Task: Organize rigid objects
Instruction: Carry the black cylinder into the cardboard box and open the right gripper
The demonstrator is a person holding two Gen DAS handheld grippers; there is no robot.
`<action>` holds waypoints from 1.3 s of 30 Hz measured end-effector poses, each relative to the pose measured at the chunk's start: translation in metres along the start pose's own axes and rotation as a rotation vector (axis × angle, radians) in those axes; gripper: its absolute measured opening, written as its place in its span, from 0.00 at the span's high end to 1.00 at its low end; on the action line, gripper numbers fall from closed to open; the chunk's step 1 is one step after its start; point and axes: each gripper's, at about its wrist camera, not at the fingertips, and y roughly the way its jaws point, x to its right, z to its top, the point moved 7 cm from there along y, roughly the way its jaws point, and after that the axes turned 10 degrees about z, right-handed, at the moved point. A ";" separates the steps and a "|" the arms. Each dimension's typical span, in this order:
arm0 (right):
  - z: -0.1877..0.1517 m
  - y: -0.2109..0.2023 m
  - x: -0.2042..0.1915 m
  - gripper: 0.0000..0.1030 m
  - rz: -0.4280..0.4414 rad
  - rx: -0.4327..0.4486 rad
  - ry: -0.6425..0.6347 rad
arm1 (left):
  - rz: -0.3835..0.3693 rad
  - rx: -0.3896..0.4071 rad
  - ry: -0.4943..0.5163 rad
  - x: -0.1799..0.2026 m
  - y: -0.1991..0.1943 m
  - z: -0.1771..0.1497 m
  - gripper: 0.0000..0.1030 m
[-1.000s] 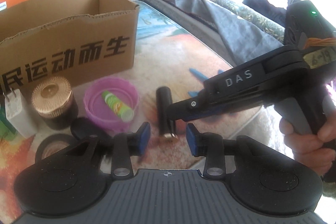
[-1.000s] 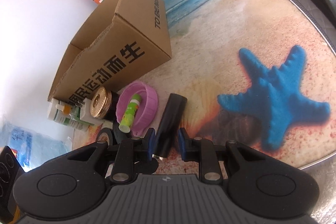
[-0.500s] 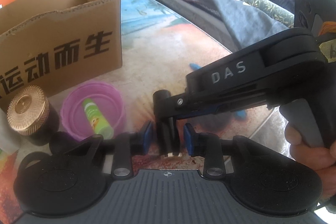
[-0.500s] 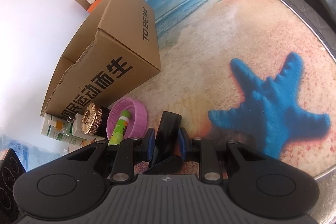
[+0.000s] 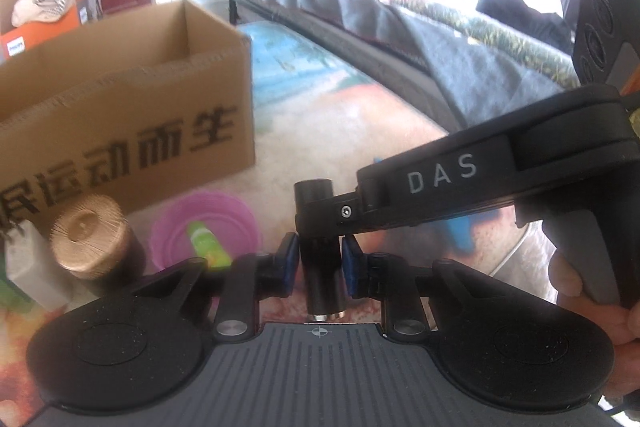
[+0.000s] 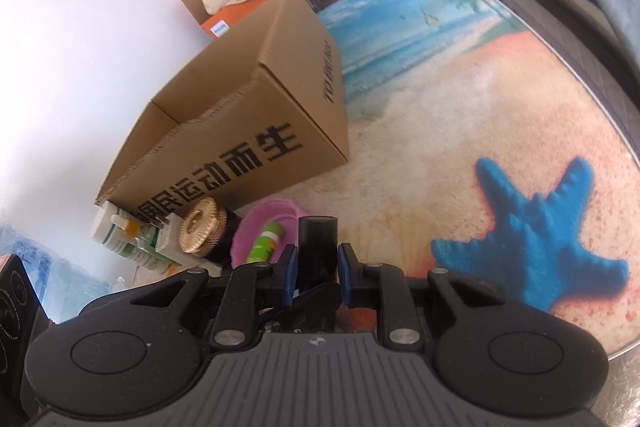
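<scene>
Both hand-held grippers are clamped on one black tube (image 5: 322, 267): left hand-held gripper (image 5: 320, 263), jaws just closing, pinches its lower end at bottom centre, right hand-held gripper (image 6: 314, 267) holds higher up. Behind at left, pink lid (image 5: 208, 227), green stick (image 5: 206, 245) and gold-capped jar (image 5: 90, 239) wait on the worktop (image 5: 320, 131). Cardboard box (image 5: 132, 131), upper left, looks empty, so barely started.
</scene>
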 end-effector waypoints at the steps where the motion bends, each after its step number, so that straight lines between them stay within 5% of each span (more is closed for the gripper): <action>1: 0.002 -0.002 -0.008 0.77 0.008 0.008 -0.018 | 0.010 0.018 -0.002 -0.002 -0.006 0.003 0.80; 13: 0.044 -0.010 -0.115 0.77 0.107 0.101 -0.301 | 0.134 0.236 -0.085 -0.054 -0.073 0.056 0.80; 19: 0.084 0.020 -0.171 0.77 0.218 0.076 -0.392 | 0.248 0.263 -0.116 -0.103 -0.086 0.094 0.80; 27: 0.136 0.126 -0.199 0.77 0.272 -0.132 -0.346 | 0.351 0.071 -0.142 -0.186 -0.033 0.116 0.80; 35: 0.147 0.249 -0.163 0.77 0.220 -0.402 -0.144 | 0.389 -0.192 -0.150 -0.247 0.051 0.099 0.79; 39: 0.147 0.293 -0.145 0.77 0.195 -0.505 -0.071 | 0.426 -0.253 -0.113 -0.261 0.074 0.094 0.78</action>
